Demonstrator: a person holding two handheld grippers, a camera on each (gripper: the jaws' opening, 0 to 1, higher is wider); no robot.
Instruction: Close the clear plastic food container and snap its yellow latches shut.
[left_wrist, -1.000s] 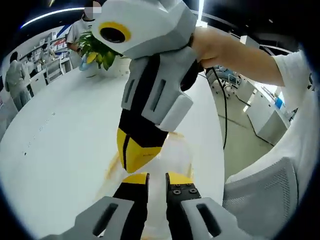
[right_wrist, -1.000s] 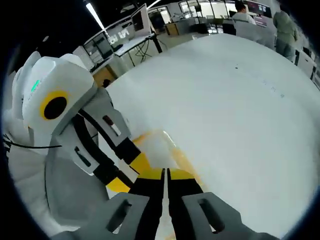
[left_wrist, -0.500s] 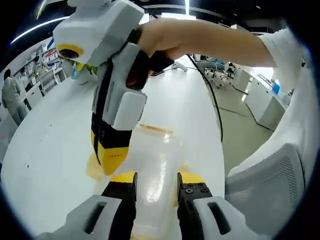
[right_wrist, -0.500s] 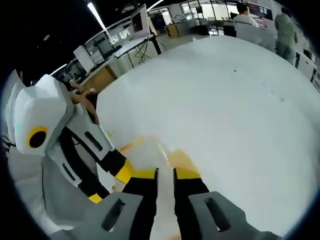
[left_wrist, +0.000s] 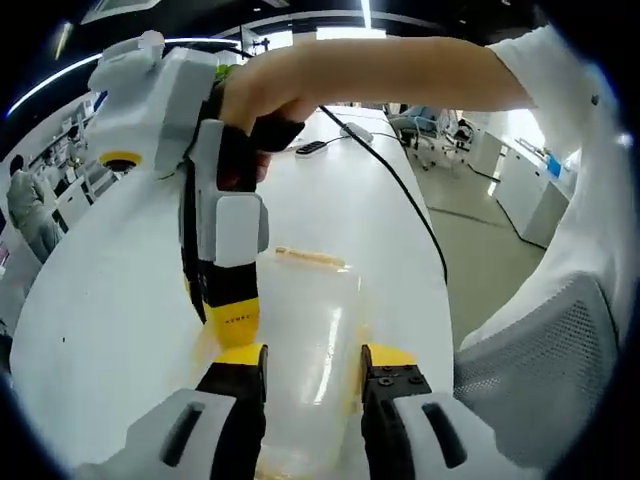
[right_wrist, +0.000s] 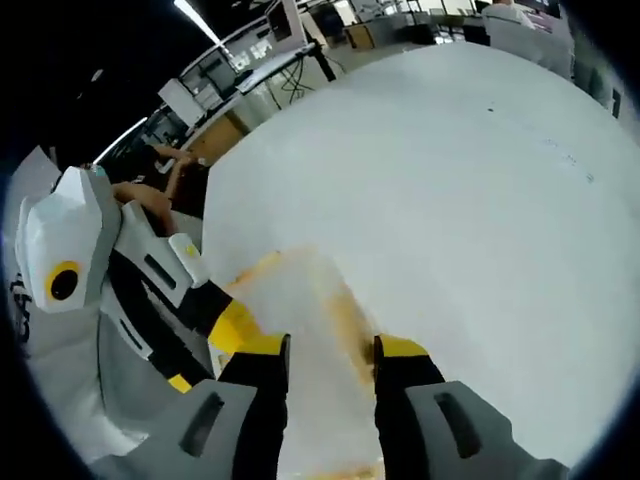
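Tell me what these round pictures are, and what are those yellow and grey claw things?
A person holds a grabber tool in each hand, and each tool carries a camera looking along its two claws. In the left gripper view, the left gripper is open over a clear container on a white table, and the right gripper reaches in from above. The right gripper view shows that same right gripper open too, the container with a yellow latch beneath it. Nothing is being held.

Bkgd, non-task
White table (left_wrist: 100, 300) w/ black cable (left_wrist: 400, 195) & remote (left_wrist: 311, 148); office desks w/ monitors (right_wrist: 215, 75) behind.
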